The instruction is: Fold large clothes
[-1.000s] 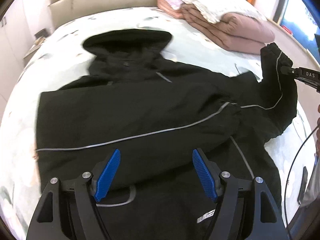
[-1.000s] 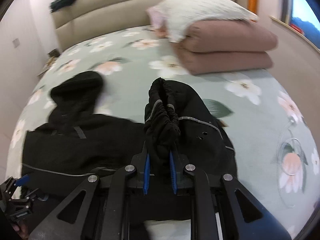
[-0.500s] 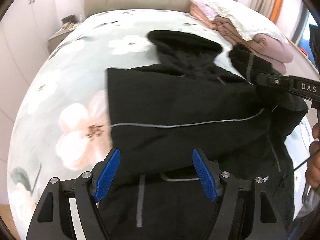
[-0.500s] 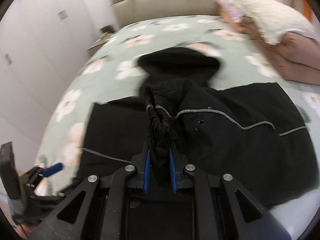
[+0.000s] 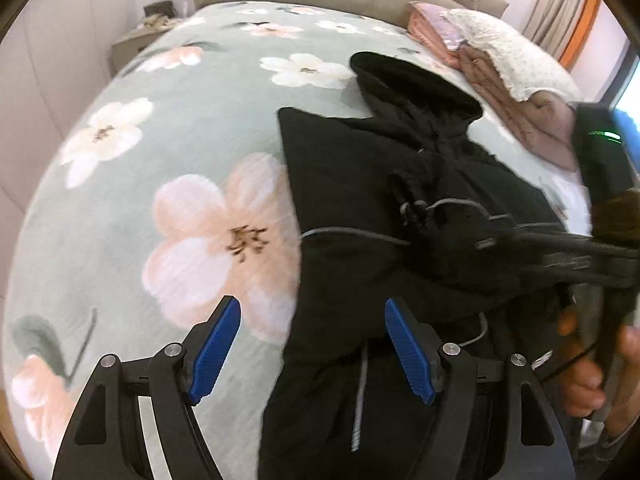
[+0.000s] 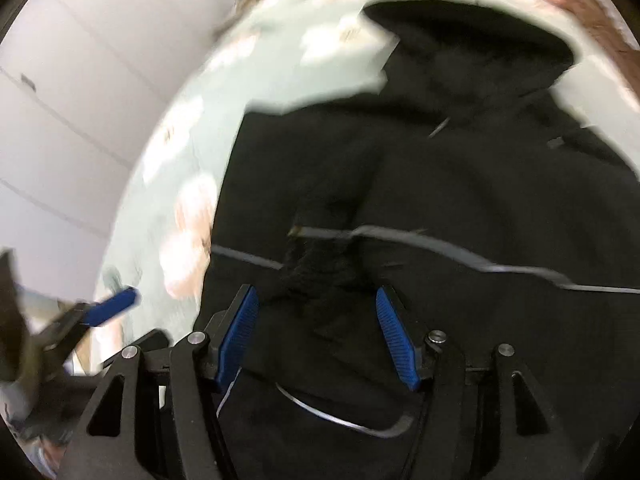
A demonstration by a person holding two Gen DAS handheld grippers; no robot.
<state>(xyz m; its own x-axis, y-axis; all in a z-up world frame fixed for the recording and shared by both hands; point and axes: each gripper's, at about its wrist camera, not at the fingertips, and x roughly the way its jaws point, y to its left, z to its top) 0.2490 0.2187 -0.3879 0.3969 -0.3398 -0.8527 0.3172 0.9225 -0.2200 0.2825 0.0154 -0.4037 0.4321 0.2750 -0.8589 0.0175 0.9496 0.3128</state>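
Observation:
A black hooded jacket (image 5: pixel 360 184) with grey piping lies on the floral bed, hood (image 5: pixel 412 80) toward the headboard. One sleeve, with a gathered cuff (image 5: pixel 412 204), lies folded across its body. My left gripper (image 5: pixel 312 344) is open and empty, above the jacket's left edge near the hem. My right gripper (image 6: pixel 318 332) is open just behind the sleeve cuff (image 6: pixel 320 264), which rests on the jacket (image 6: pixel 460 184). The right gripper's body (image 5: pixel 600 264) shows at the right of the left wrist view.
The bed (image 5: pixel 160 128) has a pale green cover with large flowers. Folded pink quilts and a white pillow (image 5: pixel 504 52) lie at the far right by the headboard. A nightstand (image 5: pixel 140 36) stands at the far left. White wardrobes (image 6: pixel 60 120) stand on the left.
My right gripper carried the sleeve across the jacket to the left, then opened and let the cuff go. My left gripper drifted left, still open.

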